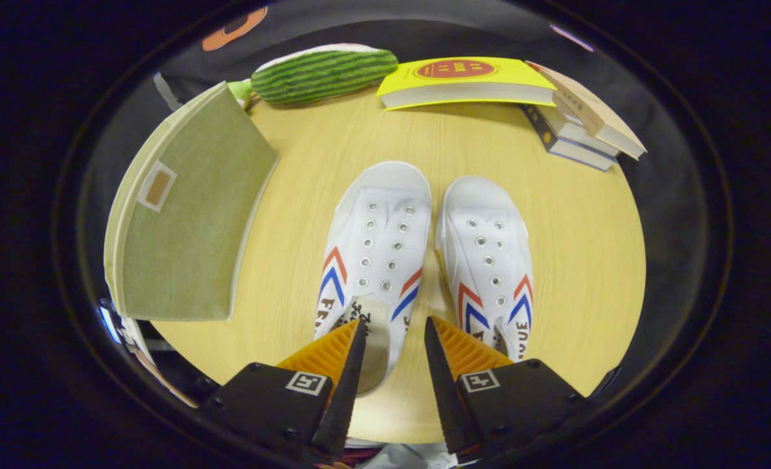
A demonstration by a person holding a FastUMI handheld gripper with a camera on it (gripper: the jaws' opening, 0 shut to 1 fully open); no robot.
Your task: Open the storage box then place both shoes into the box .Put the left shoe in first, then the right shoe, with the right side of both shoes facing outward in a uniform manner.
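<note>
Gripper view, item by item, with places taken from the pair of shoes.

Table [554, 260]: round, pale wood grain, bearing everything listed.

Left shoe [375, 260] and right shoe [489, 260]: 2 white slip-ons with red and blue chevrons, side by side and nearly touching, toes pointing away from the fingers, heels nearest them.

Storage box [183, 215]: olive fabric with a pale rim and a small label patch, left of the shoes and apart from them. Its lid was down; opening was not yet done.

Striped cushion [323, 73]: green, beyond the shoes and to their left, near the box's far corner.

Yellow book [466, 81]: directly beyond the shoes.

Stack of books [581, 127]: beyond the shoes to their right, just beside the yellow book.

Gripper [395, 339]: fingers spread, holding nothing, hovering above the heels with the gap over the space between the 2 shoes.

Risks, as judged: the fingers sat nearer the shoes than the box, so a grab at a shoe before lifting the lid would break the order. With the shoes so close, pinching 1 could drag its neighbour or take the right shoe first.
</note>
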